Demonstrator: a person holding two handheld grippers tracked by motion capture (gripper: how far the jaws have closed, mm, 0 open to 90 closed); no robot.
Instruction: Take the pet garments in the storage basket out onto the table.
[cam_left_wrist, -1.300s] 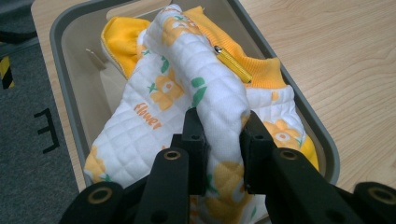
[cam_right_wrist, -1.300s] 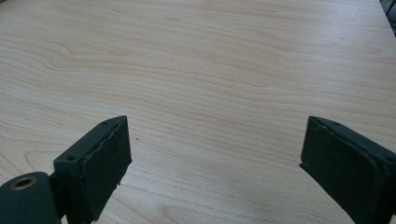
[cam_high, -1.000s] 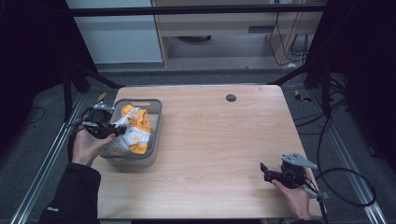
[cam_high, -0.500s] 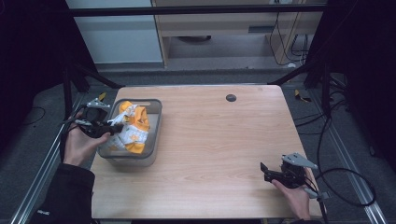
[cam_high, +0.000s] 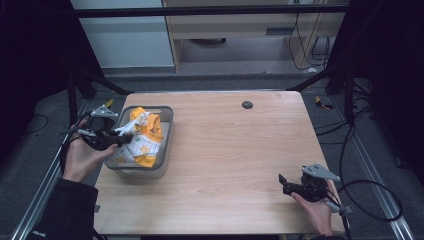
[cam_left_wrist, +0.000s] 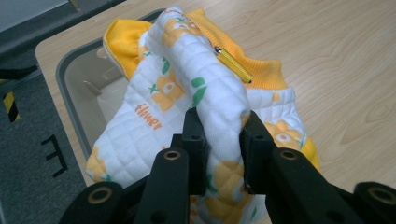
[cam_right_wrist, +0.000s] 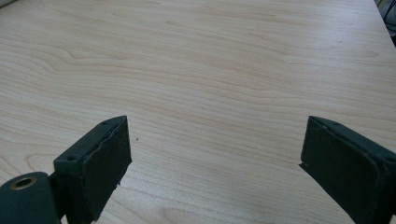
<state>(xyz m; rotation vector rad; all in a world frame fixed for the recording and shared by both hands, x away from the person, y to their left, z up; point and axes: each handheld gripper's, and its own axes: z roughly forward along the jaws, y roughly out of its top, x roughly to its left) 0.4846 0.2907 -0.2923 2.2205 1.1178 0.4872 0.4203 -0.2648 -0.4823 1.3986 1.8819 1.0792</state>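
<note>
Counter (cam_high: 240, 150): light wood grain, bare across its middle and right side.
Dark round spot (cam_high: 247, 104): on the counter near its far edge.
Floor (cam_high: 45, 135): grey, with dark cables trailing at the right.
Cabinet (cam_high: 235, 30): pale wood, beyond the counter's far edge.

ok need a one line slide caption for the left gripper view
Left hand-held gripper pinching a fold of a white quilted garment with orange flowers above a grey plastic bin.
</note>
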